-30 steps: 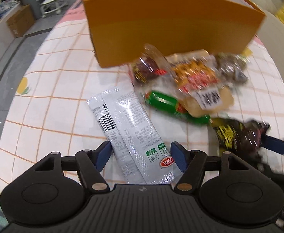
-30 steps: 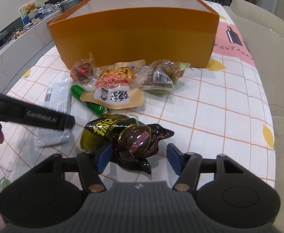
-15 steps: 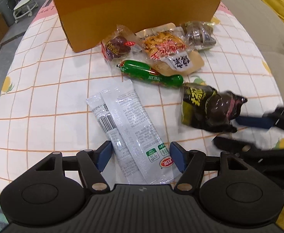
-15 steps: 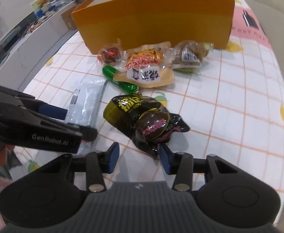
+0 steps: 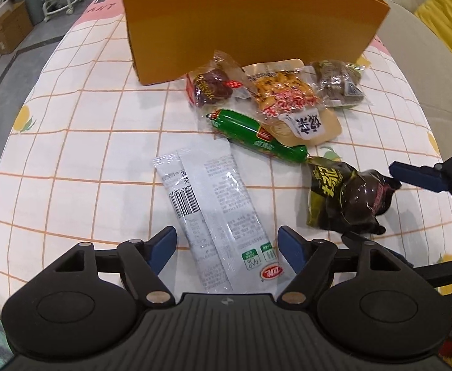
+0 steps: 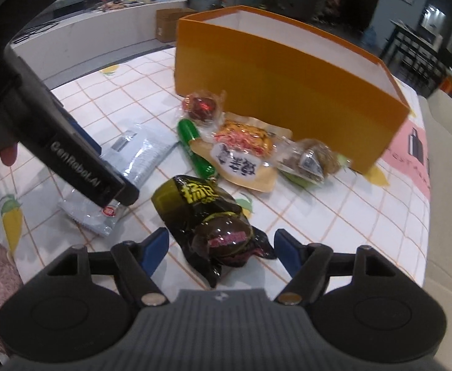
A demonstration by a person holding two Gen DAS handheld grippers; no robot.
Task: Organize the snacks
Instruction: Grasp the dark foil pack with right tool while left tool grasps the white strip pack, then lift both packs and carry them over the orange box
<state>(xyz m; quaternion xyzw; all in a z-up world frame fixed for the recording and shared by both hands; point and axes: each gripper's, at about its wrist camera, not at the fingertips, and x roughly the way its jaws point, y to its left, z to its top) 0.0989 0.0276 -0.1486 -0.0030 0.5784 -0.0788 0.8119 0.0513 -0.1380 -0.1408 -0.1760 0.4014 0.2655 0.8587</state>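
Silver foil sachet [image 5: 216, 216] sits between my left gripper [image 5: 227, 244] jaws, dark crinkly wrapper [image 6: 216, 232] between my right gripper [image 6: 221, 245] jaws, both just widened and released; clamp mid-pack, probably lift straight.

The right gripper [image 6: 221, 245] has just been opening its jaws; they stand apart on either side of a dark brown snack packet [image 6: 216, 232] with yellow lettering, the blue pads clear of it. Beyond lie a green sausage stick [image 6: 195, 148], a tan pouch of orange snacks [image 6: 244, 154], a red-wrapped sweet [image 6: 201, 106] and a clear brownish packet [image 6: 312, 157], all before an orange box [image 6: 287, 92]. The left gripper [image 6: 80, 170] reaches over a silver-white pouch [image 6: 136, 157] on the checked tablecloth [image 6: 334, 216].
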